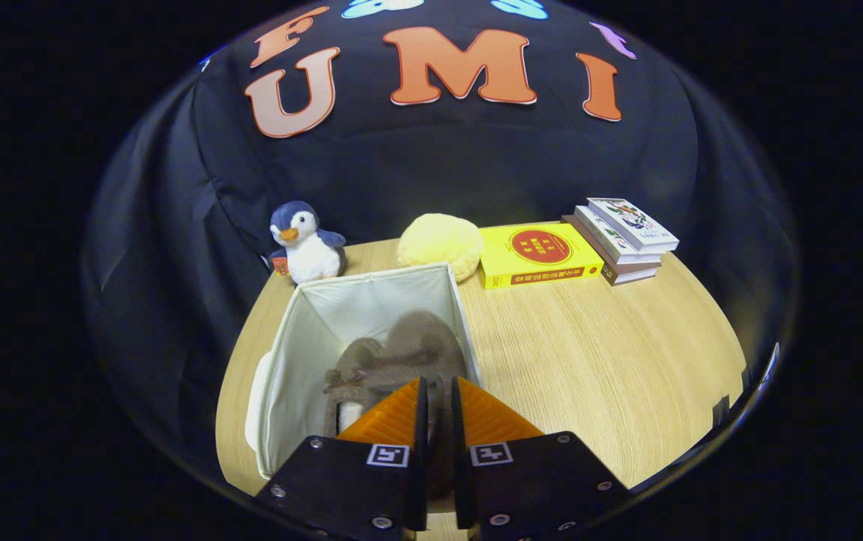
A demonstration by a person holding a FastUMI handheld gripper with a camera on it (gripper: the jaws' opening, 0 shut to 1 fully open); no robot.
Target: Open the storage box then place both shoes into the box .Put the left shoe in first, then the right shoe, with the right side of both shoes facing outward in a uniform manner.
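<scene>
Claw [437, 409] at bottom centre, fingers nearly together w/ a thin gap, gripping a brown shoe [409, 353] over the open white storage box [304, 338], centre-left on the wooden worktop [597, 361]. Behind box: penguin plush [305, 244] upper left, yellow cushion [440, 242] centre, yellow book [538, 255] and a stack of books [621, 237] to the right.

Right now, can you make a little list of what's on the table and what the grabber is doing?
box: white storage box, open
inside box: brown shoes, one or two unclear
gripper: fingers nearly shut on the shoe's edge, above the box
behind box: penguin toy, yellow cushion
right of cushion: yellow book, book stack
table: light wood
</scene>
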